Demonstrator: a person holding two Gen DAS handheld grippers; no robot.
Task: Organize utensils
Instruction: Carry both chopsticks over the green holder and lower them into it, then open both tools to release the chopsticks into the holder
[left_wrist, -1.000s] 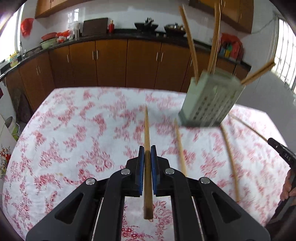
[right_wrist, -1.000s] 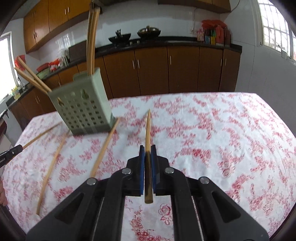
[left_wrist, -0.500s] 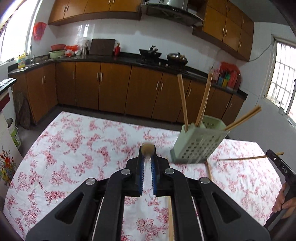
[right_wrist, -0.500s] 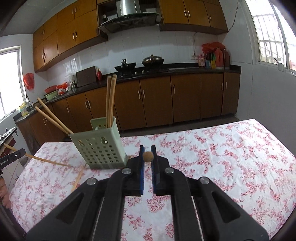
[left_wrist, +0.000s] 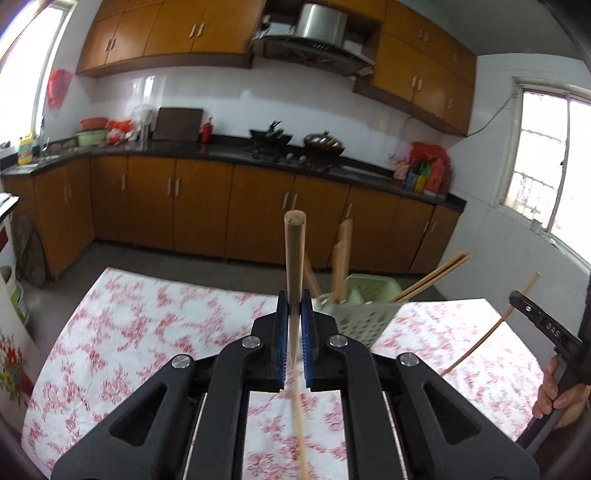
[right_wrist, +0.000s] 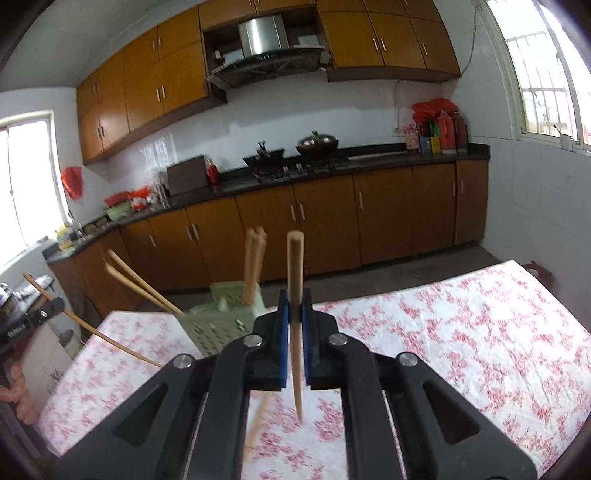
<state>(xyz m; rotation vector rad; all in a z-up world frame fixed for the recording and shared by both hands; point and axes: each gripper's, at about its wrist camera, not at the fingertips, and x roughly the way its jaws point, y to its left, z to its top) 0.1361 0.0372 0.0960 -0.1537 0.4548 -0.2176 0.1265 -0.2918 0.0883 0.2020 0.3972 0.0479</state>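
Observation:
My left gripper (left_wrist: 294, 314) is shut on a wooden chopstick (left_wrist: 294, 258) that stands nearly upright, thick end up, above the table. My right gripper (right_wrist: 294, 314) is shut on another wooden chopstick (right_wrist: 295, 269), also upright, its thin tip hanging over the cloth. A pale green perforated holder (left_wrist: 364, 314) with several chopsticks leaning in it stands just beyond and right of the left gripper; in the right wrist view the holder (right_wrist: 221, 321) is just beyond and left of the right gripper. The right gripper's chopstick (left_wrist: 491, 325) also shows in the left view.
The table has a white cloth with red flowers (right_wrist: 461, 325). A loose chopstick (right_wrist: 258, 424) lies on it below the right gripper. The other handle and hand show at the frame edges (left_wrist: 554, 384). Kitchen cabinets and a counter (left_wrist: 221, 155) stand behind.
Both grippers have lifted their chopsticks off the table and tilted them from flat to nearly upright. The views now look higher, toward the cabinets, with the holder closer to the grippers.

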